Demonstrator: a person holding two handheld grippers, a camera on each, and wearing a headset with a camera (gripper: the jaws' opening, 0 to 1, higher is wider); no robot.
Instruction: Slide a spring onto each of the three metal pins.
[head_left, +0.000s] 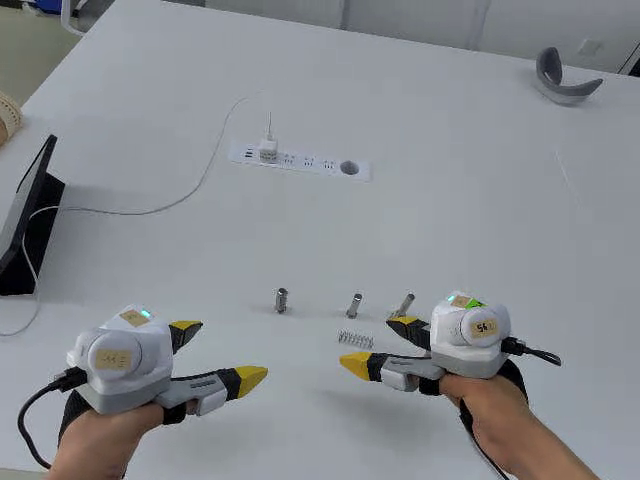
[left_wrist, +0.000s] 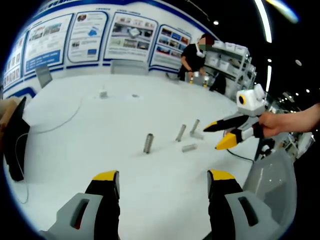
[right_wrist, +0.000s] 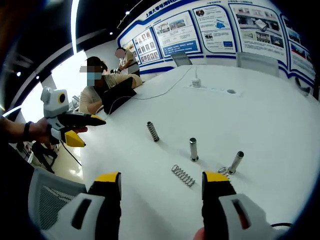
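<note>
Three small metal pins stand in a row on the white table. The left pin looks wrapped in a coil. The middle pin is bare. The right pin has something coiled at its foot. A loose spring lies flat in front of them. My right gripper is open and empty, its tips on either side of that spring. My left gripper is open and empty, left of the pins.
A white power strip with a plugged charger and a trailing cable lies further back. A black screen leans at the left edge. A grey curved object sits far right. People sit at the table's far side.
</note>
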